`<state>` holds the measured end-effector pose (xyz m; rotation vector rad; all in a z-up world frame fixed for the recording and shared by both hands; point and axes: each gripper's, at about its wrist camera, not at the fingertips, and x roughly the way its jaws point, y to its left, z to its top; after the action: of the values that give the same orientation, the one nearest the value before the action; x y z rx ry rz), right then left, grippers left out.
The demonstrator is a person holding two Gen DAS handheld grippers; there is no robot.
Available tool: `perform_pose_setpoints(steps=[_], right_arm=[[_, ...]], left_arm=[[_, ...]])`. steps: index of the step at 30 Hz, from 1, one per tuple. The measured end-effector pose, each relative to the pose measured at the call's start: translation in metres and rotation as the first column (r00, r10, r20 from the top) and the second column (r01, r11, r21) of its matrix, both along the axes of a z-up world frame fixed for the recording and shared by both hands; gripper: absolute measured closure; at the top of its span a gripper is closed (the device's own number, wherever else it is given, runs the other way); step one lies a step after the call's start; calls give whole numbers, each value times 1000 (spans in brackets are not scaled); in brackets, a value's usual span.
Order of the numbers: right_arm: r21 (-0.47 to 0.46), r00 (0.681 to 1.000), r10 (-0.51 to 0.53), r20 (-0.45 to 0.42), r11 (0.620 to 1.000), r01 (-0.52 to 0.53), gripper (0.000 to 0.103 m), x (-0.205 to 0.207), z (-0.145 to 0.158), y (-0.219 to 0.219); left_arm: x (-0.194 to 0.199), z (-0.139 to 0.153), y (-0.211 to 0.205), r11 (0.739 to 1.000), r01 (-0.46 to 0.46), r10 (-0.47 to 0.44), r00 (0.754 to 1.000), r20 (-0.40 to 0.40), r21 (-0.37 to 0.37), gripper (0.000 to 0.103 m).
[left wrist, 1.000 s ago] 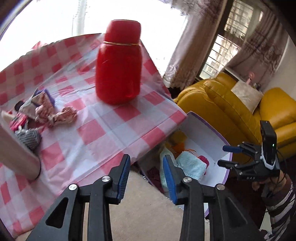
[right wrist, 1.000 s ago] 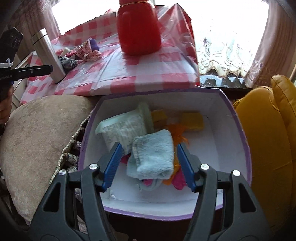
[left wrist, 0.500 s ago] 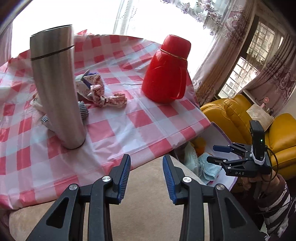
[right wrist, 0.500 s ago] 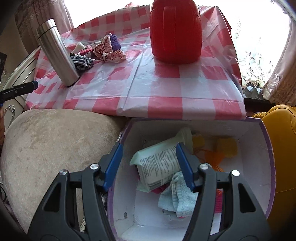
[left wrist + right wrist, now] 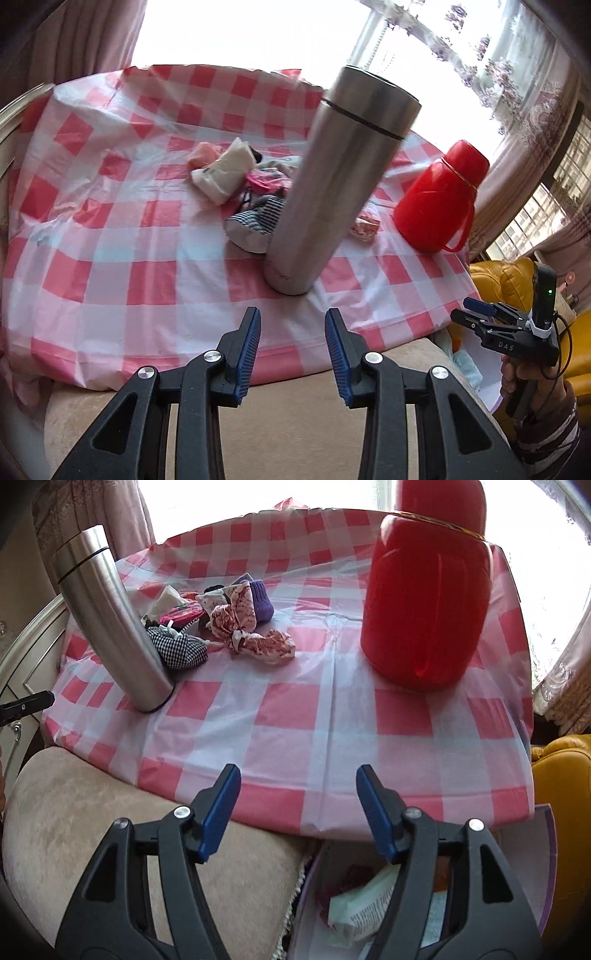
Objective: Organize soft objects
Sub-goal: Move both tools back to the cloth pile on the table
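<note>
The soft things (image 5: 221, 627) lay in a small heap on the desk (image 5: 332, 720), just behind the steel flask (image 5: 110, 620): a flowered cloth bundle (image 5: 255, 642), a purple knitted piece (image 5: 260, 600), a checked pouch (image 5: 177, 650) touching the flask, and a white packet (image 5: 225, 173) at the back. The red jug (image 5: 428, 590) stood well apart from them. I think the heap was there because it was waiting for sorting. Below the desk edge my box (image 5: 546, 849) already held a packet and some cloth, so part of the work seemed done.

My right tool (image 5: 297, 808) held nothing, and its jaws were opening above the near edge of the desk, probably to be ready for the next piece. My left tool (image 5: 291, 350) was partly open and also empty, pointing toward the flask.
</note>
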<state>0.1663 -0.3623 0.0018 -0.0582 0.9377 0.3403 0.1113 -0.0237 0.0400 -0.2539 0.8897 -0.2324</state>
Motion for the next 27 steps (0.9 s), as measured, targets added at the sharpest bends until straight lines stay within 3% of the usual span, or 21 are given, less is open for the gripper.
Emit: perform_pose_setpoints(steps=[6, 14, 19, 27], right_arm=[[-39, 998, 20, 59, 999, -18, 34, 37, 6, 42], [-89, 995, 48, 84, 995, -40, 34, 83, -4, 81], [-119, 994, 72, 87, 991, -61, 34, 104, -14, 99], [-133, 995, 76, 60, 989, -68, 34, 129, -29, 119]], left_arm=[[11, -9, 47, 992, -122, 121, 992, -15, -33, 65], [36, -15, 82, 979, -196, 195, 980, -28, -60, 65], [67, -15, 89, 982, -184, 184, 983, -15, -52, 59], [141, -14, 77, 997, -75, 75, 995, 61, 6, 53]])
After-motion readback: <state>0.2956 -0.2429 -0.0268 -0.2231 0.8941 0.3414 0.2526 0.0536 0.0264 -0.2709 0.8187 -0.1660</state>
